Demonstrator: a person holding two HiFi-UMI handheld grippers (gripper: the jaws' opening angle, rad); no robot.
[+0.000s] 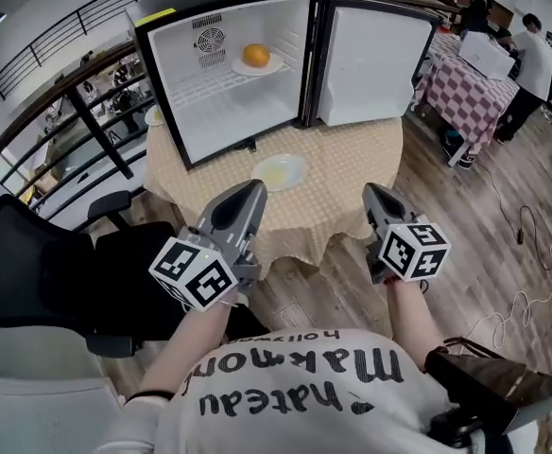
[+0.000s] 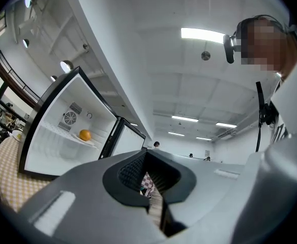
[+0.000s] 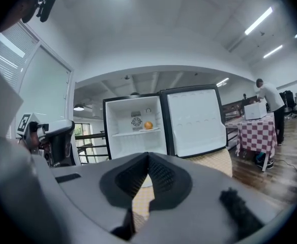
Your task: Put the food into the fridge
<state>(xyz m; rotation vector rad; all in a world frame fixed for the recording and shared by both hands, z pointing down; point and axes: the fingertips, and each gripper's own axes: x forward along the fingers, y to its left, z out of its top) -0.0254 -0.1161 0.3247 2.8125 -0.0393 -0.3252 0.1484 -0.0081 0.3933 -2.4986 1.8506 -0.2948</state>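
Observation:
An orange [image 1: 256, 55] lies on a white plate [image 1: 274, 66] on the shelf of the small fridge [image 1: 153, 28], whose door [image 1: 370, 64] stands wide open to the right. An empty white plate [image 1: 281, 171] sits on the round table [image 1: 352, 164] in front of the fridge. My left gripper [image 1: 250, 189] and right gripper [image 1: 374, 193] hang side by side near my body, short of the table's near edge. Both are shut with nothing between the jaws. The left gripper view shows the orange [image 2: 85, 134] far off, and so does the right gripper view [image 3: 148, 125].
A black office chair [image 1: 30, 272] stands close on my left. Beyond it runs a railing [image 1: 87, 112]. At the back right, people stand by a table with a checked cloth [image 1: 465, 93]. Cables [image 1: 531, 253] trail over the wooden floor on the right.

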